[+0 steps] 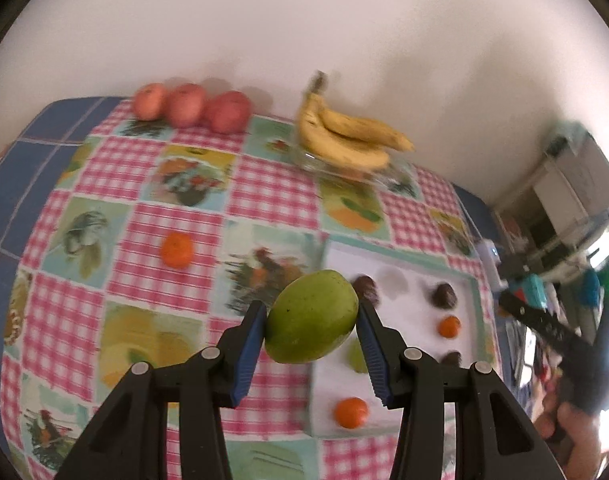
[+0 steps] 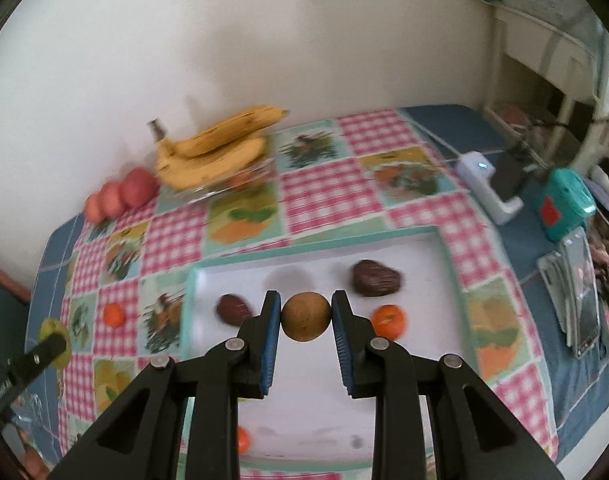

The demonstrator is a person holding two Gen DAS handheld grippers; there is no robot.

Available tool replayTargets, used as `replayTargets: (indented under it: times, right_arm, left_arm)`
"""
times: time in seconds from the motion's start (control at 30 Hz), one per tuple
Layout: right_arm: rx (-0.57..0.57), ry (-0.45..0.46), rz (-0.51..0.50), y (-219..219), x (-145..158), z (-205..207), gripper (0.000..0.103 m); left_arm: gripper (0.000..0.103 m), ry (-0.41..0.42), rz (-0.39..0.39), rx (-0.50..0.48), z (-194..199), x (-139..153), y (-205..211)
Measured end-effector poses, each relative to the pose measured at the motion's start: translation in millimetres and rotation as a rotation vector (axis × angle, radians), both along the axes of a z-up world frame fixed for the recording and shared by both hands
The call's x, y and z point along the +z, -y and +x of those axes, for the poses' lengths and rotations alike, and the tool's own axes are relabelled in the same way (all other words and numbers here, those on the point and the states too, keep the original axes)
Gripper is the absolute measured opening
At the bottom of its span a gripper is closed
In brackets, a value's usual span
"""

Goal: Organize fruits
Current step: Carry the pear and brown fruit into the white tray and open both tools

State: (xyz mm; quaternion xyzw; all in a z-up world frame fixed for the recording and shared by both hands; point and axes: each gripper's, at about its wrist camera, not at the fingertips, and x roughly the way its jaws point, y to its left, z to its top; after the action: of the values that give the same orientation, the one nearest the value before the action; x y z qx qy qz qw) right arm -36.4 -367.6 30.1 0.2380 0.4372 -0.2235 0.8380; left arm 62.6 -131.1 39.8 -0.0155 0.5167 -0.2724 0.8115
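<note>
Between our left claw's (image 1: 310, 320) blue pads we hold a green fruit (image 1: 311, 317), clamped across its middle above the checked cloth (image 1: 264, 196), beside the white tray (image 1: 408, 280). We judge it firm and smooth, so it could slip if the pads ride off centre. Bananas (image 1: 348, 136) sit in a glass dish near the wall.

From our right wrist, the right claw (image 2: 306, 317) grips a small round brown fruit (image 2: 306, 317) over the tray (image 2: 304, 264); light, probably thin-skinned, best pinched gently at its widest part.
</note>
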Motion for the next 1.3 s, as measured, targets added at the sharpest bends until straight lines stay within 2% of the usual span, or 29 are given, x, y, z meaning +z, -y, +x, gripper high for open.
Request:
replayTargets:
  times: [0.33,0.53,0.6,0.77,0.97,1.1,1.3]
  right_arm:
    - [-0.106,-0.01,-0.026,39,4,-32,0.027]
    - [-0.123,-0.006,-0.041,45,5,-39,0.027]
    - [-0.122,-0.024,-0.031,47,-3,-38,0.027]
    - [-0.134,-0.147,0.047,60,-51,-32,0.027]
    - [-0.155,-0.246,0.075,70,-88,-36,0.027]
    - [-0.151,-0.27,0.104,71,-102,-36,0.027]
    - [-0.154,-0.283,0.114,72,-107,-38,0.027]
  left_arm:
    - [0.049,-0.019,0.075,-0.208,-46,-17,75]
    - [0.049,-0.022,0.162,-0.293,-67,-37,107]
    - [0.049,-0.025,0.2,-0.312,-73,-46,115]
    - [0.049,-0.054,0.264,-0.346,-78,-70,131]
    - [0.049,-0.116,0.296,-0.351,-78,-96,137]
    - [0.049,-0.127,0.321,-0.348,-76,-106,140]
    - [0.049,-0.128,0.322,-0.346,-74,-111,141]
